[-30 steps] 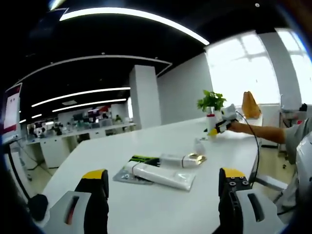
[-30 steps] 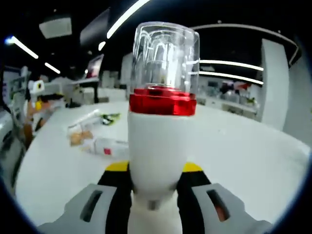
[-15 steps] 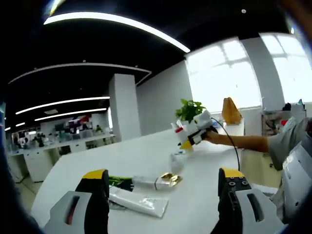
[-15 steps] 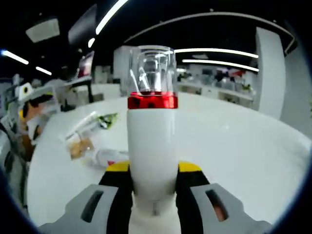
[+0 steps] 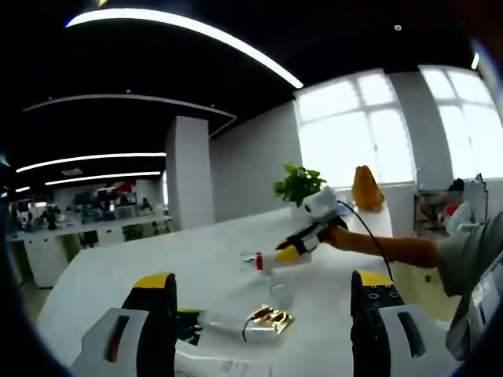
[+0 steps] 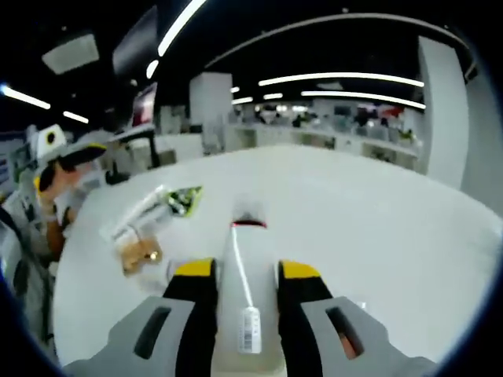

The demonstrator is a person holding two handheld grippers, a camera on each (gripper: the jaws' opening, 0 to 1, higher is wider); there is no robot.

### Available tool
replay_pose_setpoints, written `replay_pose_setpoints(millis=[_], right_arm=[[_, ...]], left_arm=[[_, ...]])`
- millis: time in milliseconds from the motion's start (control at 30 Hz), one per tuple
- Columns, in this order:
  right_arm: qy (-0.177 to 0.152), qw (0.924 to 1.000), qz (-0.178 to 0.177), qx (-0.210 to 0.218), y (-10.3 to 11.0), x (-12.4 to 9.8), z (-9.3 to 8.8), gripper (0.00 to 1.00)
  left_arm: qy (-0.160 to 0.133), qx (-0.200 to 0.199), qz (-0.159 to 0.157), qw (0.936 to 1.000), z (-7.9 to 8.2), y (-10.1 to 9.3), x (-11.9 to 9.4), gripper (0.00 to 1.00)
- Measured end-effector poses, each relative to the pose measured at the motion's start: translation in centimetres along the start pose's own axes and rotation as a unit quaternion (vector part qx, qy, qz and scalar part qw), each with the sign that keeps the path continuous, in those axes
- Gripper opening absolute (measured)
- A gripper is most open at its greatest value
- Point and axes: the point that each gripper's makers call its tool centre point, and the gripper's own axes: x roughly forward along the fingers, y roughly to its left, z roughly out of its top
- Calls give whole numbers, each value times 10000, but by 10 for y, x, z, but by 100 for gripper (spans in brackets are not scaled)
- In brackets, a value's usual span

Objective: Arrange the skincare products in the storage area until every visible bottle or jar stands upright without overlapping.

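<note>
My right gripper [image 6: 240,275] is clenched on the white bottle [image 6: 240,294], its yellow-tipped jaws pressing both sides of the body, and I hold it tipped forward so the red band and clear cap point away from me toward the white tabletop [image 6: 377,228]; in the left gripper view the same bottle [image 5: 271,258] hangs nearly level above the tabletop, so I judge it is on its way down to a standing spot and will have to be righted before I let go. My left gripper [image 5: 263,330] hovers with its jaws spread wide and nothing between them, kept free, I think, for the products lying flat. Those are near the middle of the tabletop: a gold-capped item [image 5: 267,320] on its side, and a long clear-wrapped tube [image 6: 141,212] with a green-and-black packet [image 6: 182,197] at its far end, all lying down and close together, so none is upright yet. A small pale container [image 5: 281,296] seems to stand just beyond the gold cap, though it is too blurred to be sure. A potted plant [image 5: 299,182] sits farther back, well clear of the work.
</note>
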Motion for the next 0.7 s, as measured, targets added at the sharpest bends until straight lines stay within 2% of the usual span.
replay_pose_setpoints(millis=[133,200,267,433,567,600,633,667,700], right_arm=[[74,9999,48,-73,6,4,0,26],[76,9998,65,-148,20,6,-4,26],[136,9997,200,22,19,8,-5,26],[211,9994,276,-15,18,10,-10,26],[535,9981,271,-146,23,11,-23,26],[519,9982,261,-133,23,13,-23,26],[643,9975,241,-173,22,13,-27,26],[1026,9941,214,-285,20,13,-38,26],[785,9959,225,-376,19,17,-30,26]], left_arm=[[73,-54,15,10000,-3,4,5,94],[93,-61,26,9999,-3,5,4,94],[77,-73,49,9999,-2,6,2,94],[68,-28,107,9999,0,8,-2,94],[86,-28,151,9998,-1,11,-3,94],[87,-35,158,9998,-1,11,-3,94],[94,-39,160,9998,-2,11,-2,94],[106,-45,158,9998,-2,12,-2,94],[110,-47,156,9998,-3,12,-1,94]])
